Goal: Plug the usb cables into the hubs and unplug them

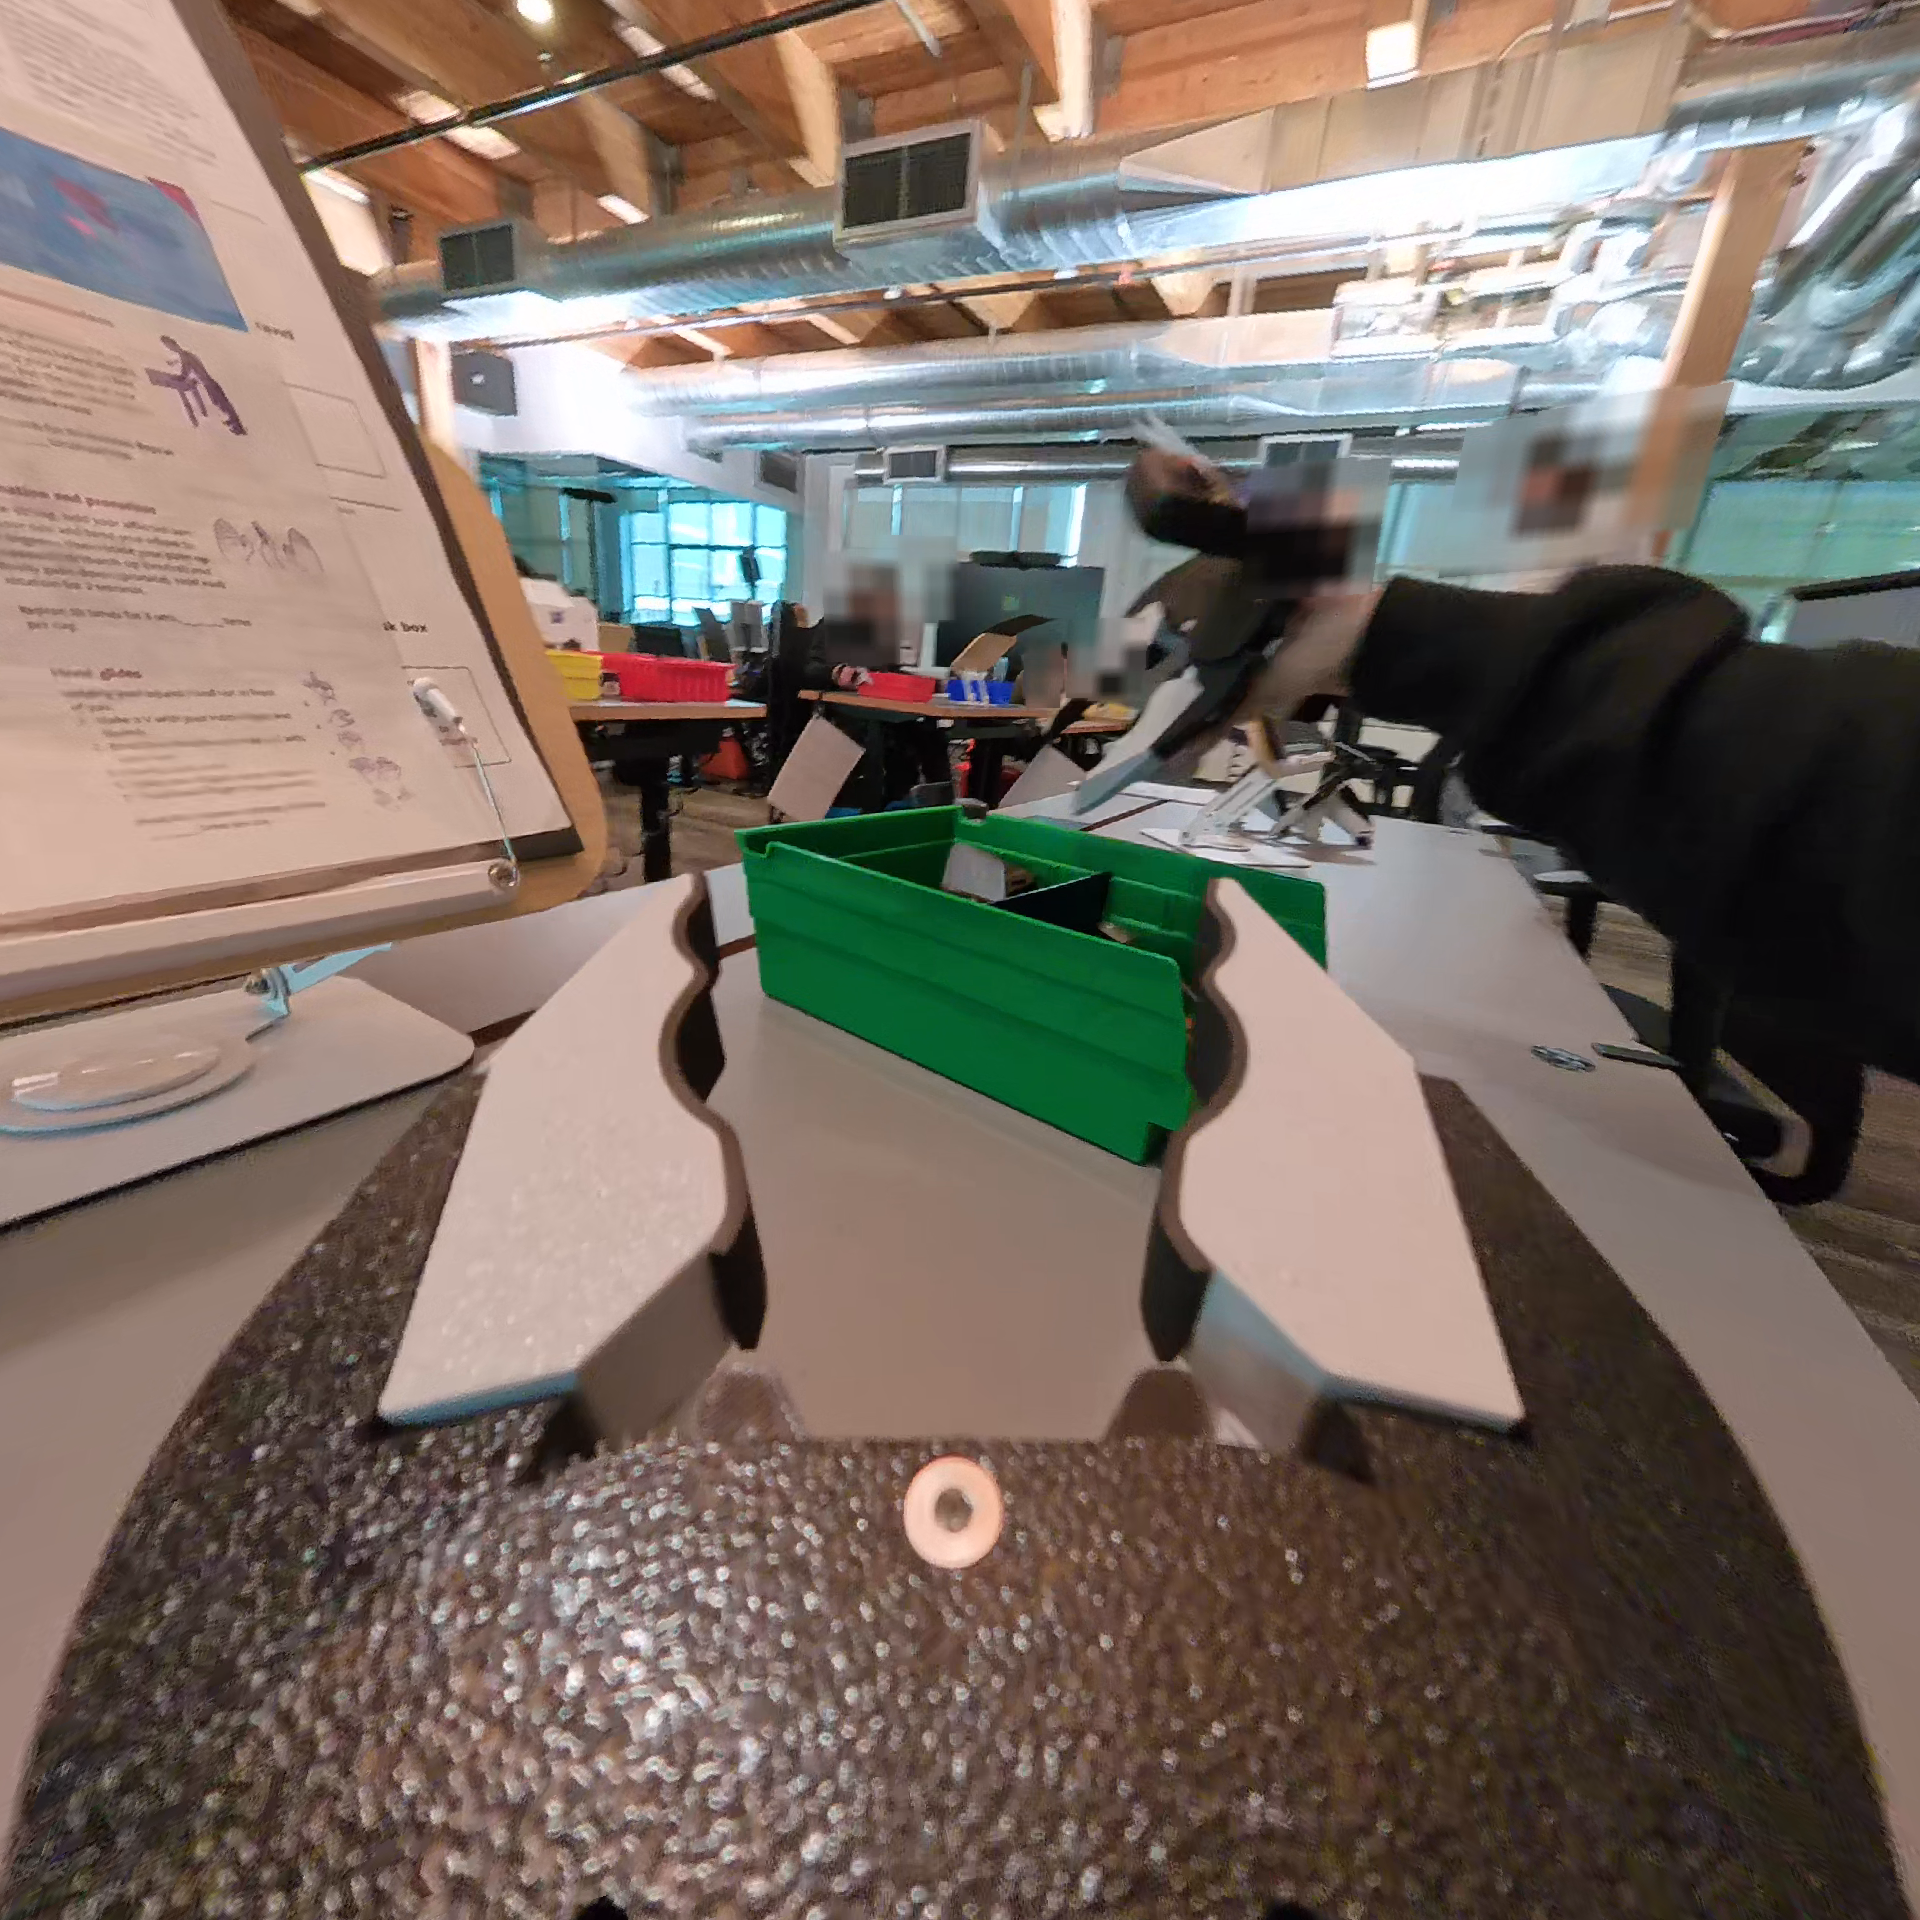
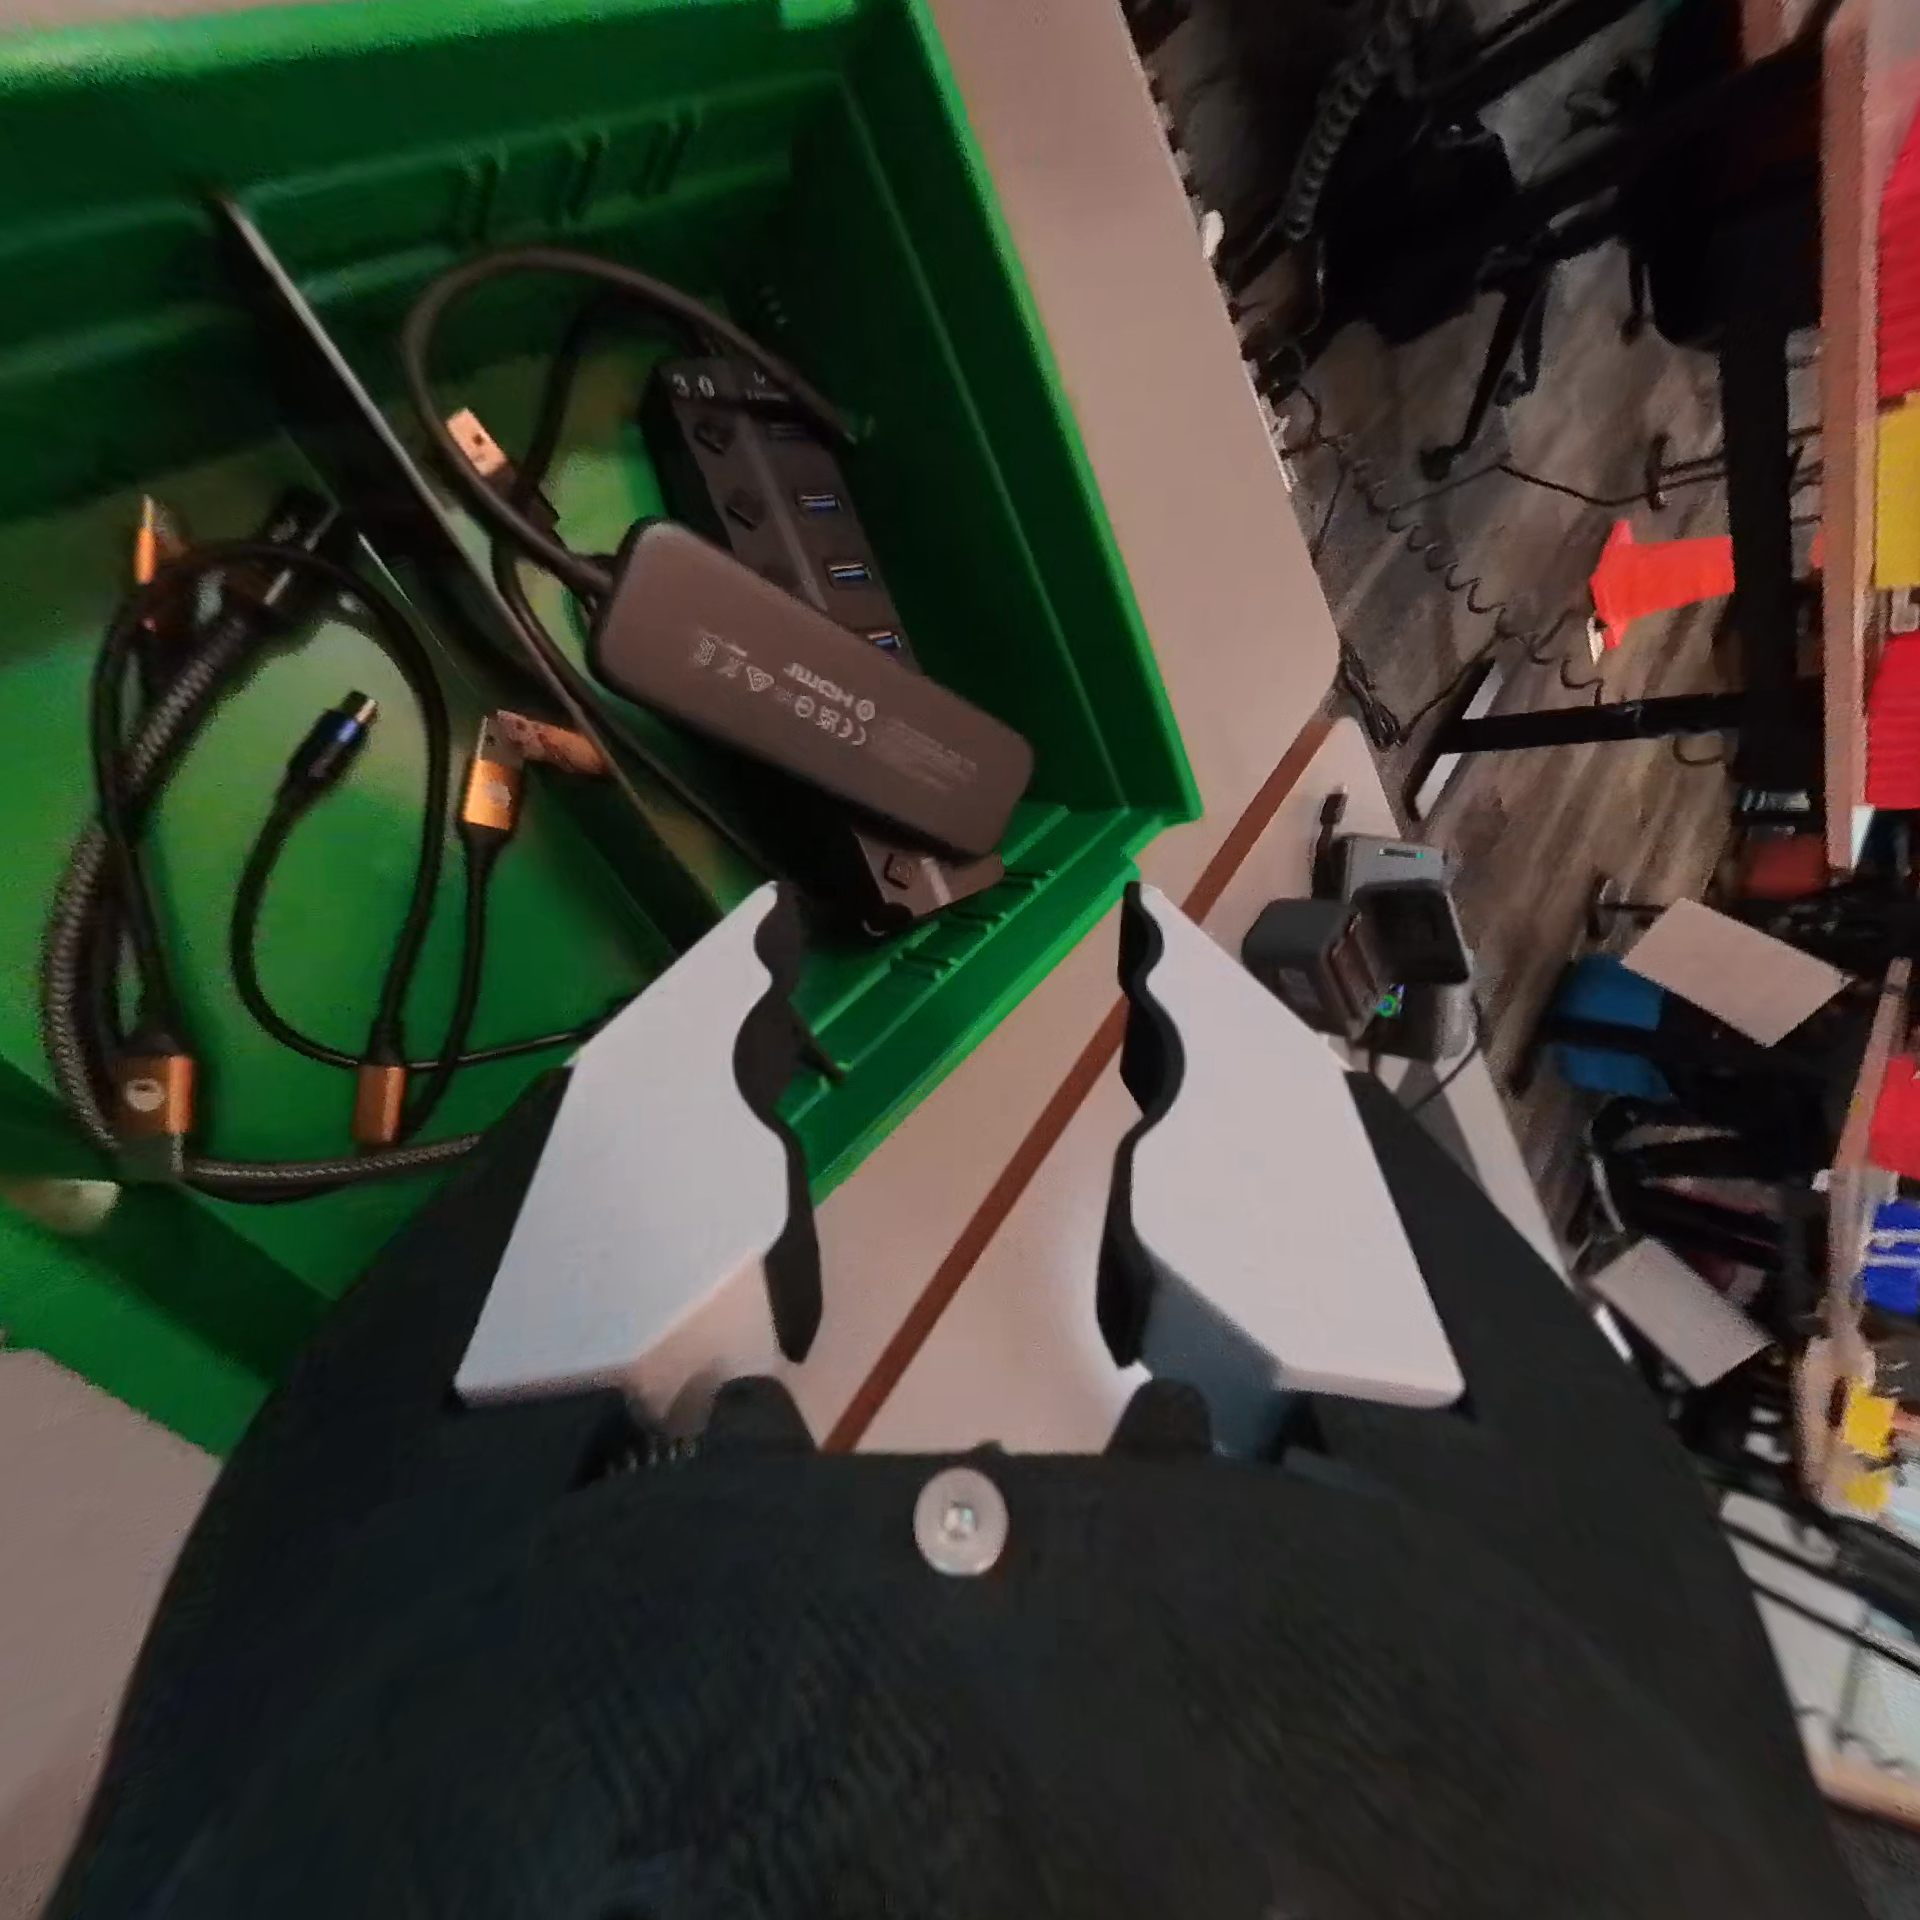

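From the left wrist view, the left gripper hangs low over the pale desk, its jaws spread wide with nothing between them. Straight ahead a green bin sits near the desk's far edge, a dark divider showing inside. At the left edge stands a document stand carrying printed sheets with small drawings; I leave the wording aside. Beyond the bin, the right gripper, blurred, reaches down toward it from a dark sleeve.

From the right wrist view, the right gripper hovers above the bin's corner, jaws wide and empty. Inside, the divider splits the bin. On one side lie two usb hubs: a grey flat hub, printed markings on its face, resting across a black multi-port hub with blue sockets. On the other side lies a tangle of braided usb cables with orange-collared plugs, none plugged in. A black device sits near the desk's edge.
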Motion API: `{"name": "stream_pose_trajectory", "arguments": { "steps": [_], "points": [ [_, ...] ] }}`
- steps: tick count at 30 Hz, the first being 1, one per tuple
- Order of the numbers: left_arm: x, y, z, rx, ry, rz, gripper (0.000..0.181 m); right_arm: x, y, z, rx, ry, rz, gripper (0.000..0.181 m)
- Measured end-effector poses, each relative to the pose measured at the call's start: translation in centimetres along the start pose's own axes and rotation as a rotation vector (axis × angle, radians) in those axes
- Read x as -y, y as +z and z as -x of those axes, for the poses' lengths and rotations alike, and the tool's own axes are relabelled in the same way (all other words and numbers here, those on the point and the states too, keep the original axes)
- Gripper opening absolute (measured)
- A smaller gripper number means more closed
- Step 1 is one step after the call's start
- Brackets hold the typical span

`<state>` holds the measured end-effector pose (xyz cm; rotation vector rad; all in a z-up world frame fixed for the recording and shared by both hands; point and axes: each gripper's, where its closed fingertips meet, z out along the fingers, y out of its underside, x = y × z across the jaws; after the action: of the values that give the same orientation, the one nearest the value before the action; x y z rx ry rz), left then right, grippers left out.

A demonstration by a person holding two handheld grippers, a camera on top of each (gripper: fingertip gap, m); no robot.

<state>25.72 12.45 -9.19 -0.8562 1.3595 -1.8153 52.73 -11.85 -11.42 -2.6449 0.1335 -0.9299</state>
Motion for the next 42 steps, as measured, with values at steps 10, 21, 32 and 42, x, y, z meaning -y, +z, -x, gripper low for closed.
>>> {"name": "stream_pose_trajectory", "arguments": {
  "steps": [10,21,32,42],
  "points": [
    [-8.3,11.5,-6.0,0.263,0.002,0.316,0.084,-3.6,-6.6,5.5,-0.228,0.554,-0.124,0.089],
    [-11.7,14.7,-2.7,0.444,0.135,0.399,0.017,0.3,-10.1,11.3,-0.322,0.797,-0.412,0.096],
    [-8.2,1.0,0.9,0.533,0.11,0.388,0.003,21.1,-14.1,14.0,-0.011,0.63,-0.684,0.104],
    [-4.8,-13.0,0.5,0.693,0.168,0.353,0.003,44.5,-7.2,30.7,0.634,0.638,-0.453,0.106]
  ]
}}
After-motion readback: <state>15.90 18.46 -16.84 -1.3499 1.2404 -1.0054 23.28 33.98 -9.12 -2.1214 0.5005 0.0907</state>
